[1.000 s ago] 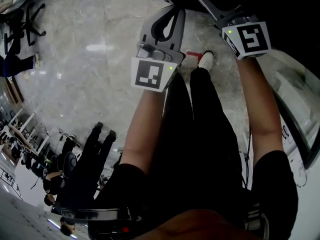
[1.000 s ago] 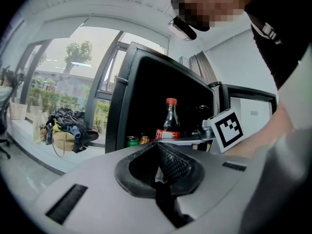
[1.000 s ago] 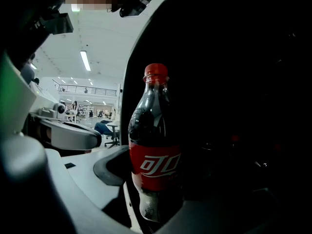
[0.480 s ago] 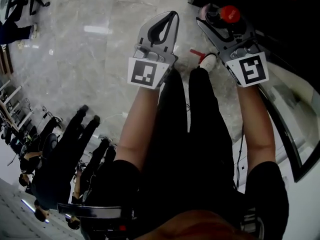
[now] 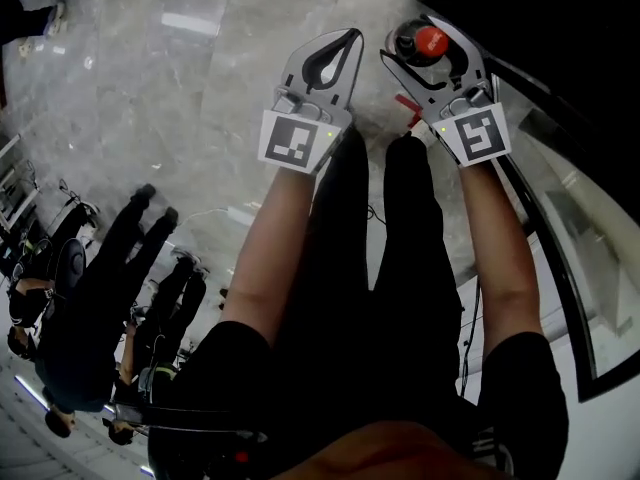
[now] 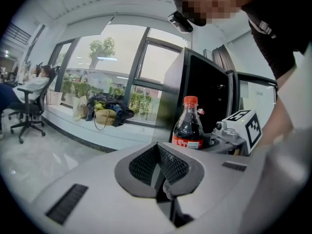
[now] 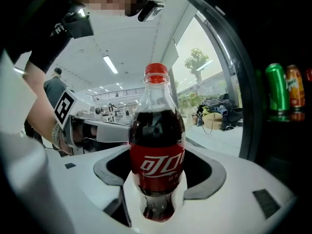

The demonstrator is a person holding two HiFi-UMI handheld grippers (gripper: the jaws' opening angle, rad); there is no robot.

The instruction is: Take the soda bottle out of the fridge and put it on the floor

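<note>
Right gripper [image 7: 157,191] is clamped on the soda bottle [image 7: 157,145], jaws pinching the lower body just under the label, bottle upright along the jaws. Bottle: dark cola, red cap, red wrap label with white Chinese script. I can read 可口; the rest curves out of view. Left gripper [image 6: 158,154] has its jaws pressed together with nothing between them, and sits just beside the right one. From the left gripper view the bottle stands in front of the dark fridge [image 6: 204,89]. In the head view both grippers are out in front of the person's legs and the red cap is over the grey marble floor [image 5: 170,108], at the edge of the fridge front; the bottle isn't resting on anything, only the jaws carry it. Inside the fridge, at the right edge of the right gripper view: a green can [image 7: 276,89] and an orange can [image 7: 294,92] side by side, print too small to read. Each gripper carries a cube with black-and-white square markers, left cube [image 5: 297,141], right cube [image 5: 478,134].
</note>
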